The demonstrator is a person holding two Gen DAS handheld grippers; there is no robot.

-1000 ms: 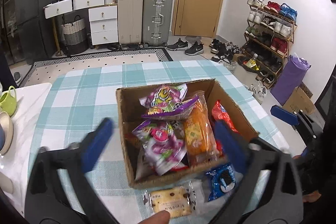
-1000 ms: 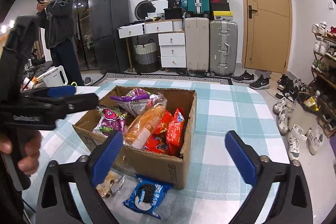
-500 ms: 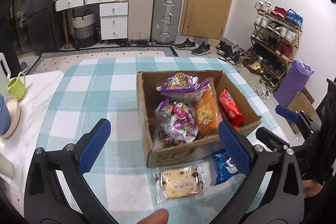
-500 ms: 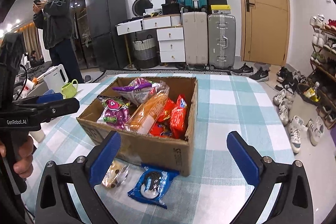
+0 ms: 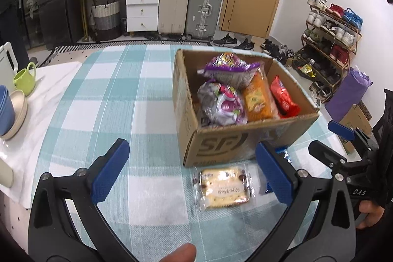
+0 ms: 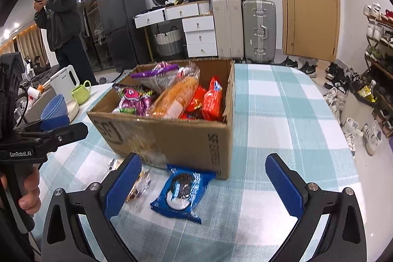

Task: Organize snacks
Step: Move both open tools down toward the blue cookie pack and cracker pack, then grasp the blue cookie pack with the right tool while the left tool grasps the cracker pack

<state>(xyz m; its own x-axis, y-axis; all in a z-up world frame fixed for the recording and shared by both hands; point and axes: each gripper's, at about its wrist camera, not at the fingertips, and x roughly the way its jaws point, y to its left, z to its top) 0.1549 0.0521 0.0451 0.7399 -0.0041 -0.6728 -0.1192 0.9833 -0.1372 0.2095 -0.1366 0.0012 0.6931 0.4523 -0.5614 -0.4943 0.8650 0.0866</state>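
Observation:
A cardboard box [image 5: 216,146] [image 6: 172,139] on the checked tablecloth holds purple snack bags [image 5: 221,104], an orange bread pack [image 5: 258,100] [image 6: 175,97] and red packets [image 5: 282,96] [image 6: 212,100]. In front of the box lie a clear-wrapped biscuit pack [image 5: 223,188] [image 6: 137,186] and a blue cookie pack [image 6: 183,190], mostly hidden in the left wrist view. My left gripper [image 5: 191,173] is open above the cloth, the biscuit pack between its fingers. My right gripper [image 6: 202,183] is open with the blue pack between its fingers. Neither touches anything.
Left of the checked cloth sit blue and beige bowls [image 5: 9,109], a green mug [image 5: 24,77] [image 6: 81,92] and a white kettle [image 6: 65,81]. A person [image 6: 61,16] stands at the far left. Suitcases [image 6: 258,28], drawers and a shoe rack [image 5: 329,41] line the room.
Both grippers pulled back and lower, toward the table's near edge. The left view shifted left, so the box now sits to the right. Both stayed open.

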